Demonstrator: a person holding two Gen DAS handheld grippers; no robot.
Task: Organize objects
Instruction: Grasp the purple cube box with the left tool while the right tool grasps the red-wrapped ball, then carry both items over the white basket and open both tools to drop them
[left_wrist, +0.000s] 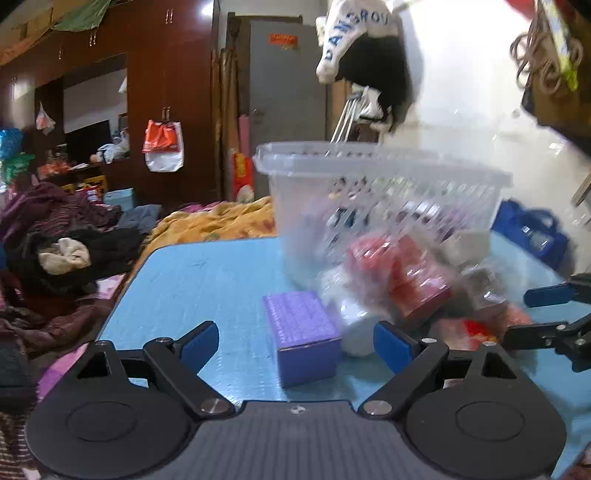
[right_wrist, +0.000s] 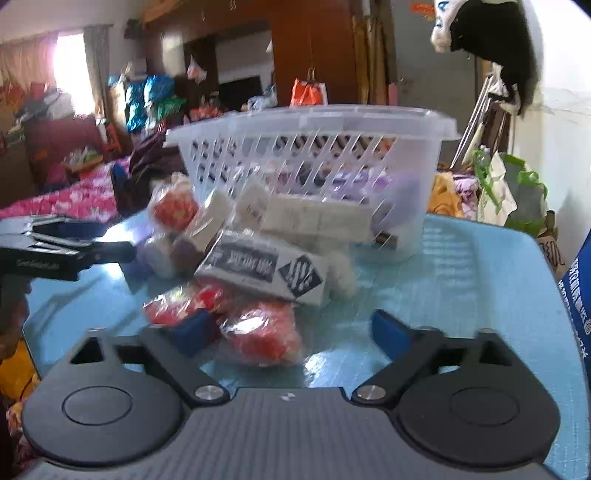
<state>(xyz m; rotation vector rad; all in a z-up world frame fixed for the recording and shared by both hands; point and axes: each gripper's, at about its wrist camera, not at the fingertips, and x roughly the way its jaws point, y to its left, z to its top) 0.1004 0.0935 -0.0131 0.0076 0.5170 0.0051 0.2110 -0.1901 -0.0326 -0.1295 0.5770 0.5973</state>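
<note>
Left wrist view: left gripper (left_wrist: 295, 345) at frame bottom, jaws spread wide, nothing between the pads. A purple box (left_wrist: 302, 338) sits on the blue surface (left_wrist: 207, 280) center-low, between the jaws' line but ahead of them, not touched. Just right of it a jumble of plastic-wrapped items, blurred: a red packet (left_wrist: 406, 280) and a white round thing (left_wrist: 356, 332) touching the purple box's right side. Behind, center-right, a clear slotted basket (left_wrist: 384, 177), looks tilted, low side to the right; blur makes exact contents hard to tell. Right gripper (left_wrist: 550, 310) enters at right edge, jaws apart, near the pile. Upper left: dark wood wardrobe (left_wrist: 166, 74); left edge: bed w/ heaped clothes (left_wrist: 55, 236). Right wrist view: right gripper (right_wrist: 290, 330) at bottom, jaws spread, a red wrapped packet (right_wrist: 264, 334) lying between them, just beside the left pad; contact can't be told. Above it, center, a black-and-white printed box (right_wrist: 266, 267) lying flat, w/ pale boxes (right_wrist: 310, 216) stacked behind against the basket (right_wrist: 314, 147), which fills upper center. Another red packet (right_wrist: 175, 208) at center-left. Left gripper (right_wrist: 70, 243) pokes in from left edge, beside the pile. Blue surface (right_wrist: 461, 277) bare at right.
</note>
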